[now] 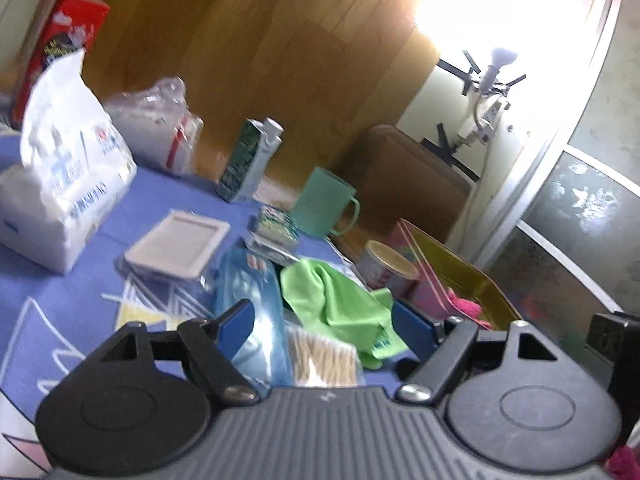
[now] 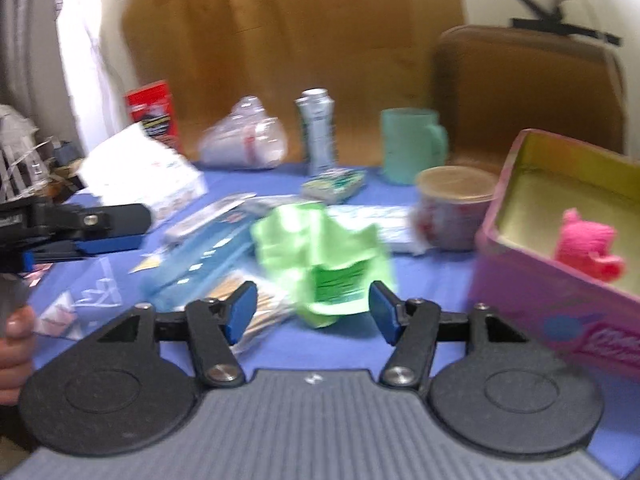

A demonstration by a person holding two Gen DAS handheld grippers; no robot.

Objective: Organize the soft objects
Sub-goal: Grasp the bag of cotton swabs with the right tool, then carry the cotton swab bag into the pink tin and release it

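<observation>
Holding both claws spread apart and empty above the blue worktop [image 2: 352,346], I have my right claw [image 2: 312,312] just short of the crumpled green cloth [image 2: 320,256], which lies mid-worktop beside a blue packet [image 2: 192,256] and cotton swabs [image 2: 256,312]. My left claw [image 1: 324,332] hovers over the same cloth [image 1: 332,296]. A pink knitted toy [image 2: 588,248] sits inside the pink box [image 2: 552,300] at the worktop's right edge.

Cloth [image 2: 320,252] at table [image 2: 420,280] centre, cup [image 2: 456,208] behind-right of it, box [image 2: 560,280] at far right w/ toy [image 2: 588,246] inside, mug [image 2: 412,144] & carton [image 2: 318,132] at rear, tissue pack [image 1: 60,196] at left.
</observation>
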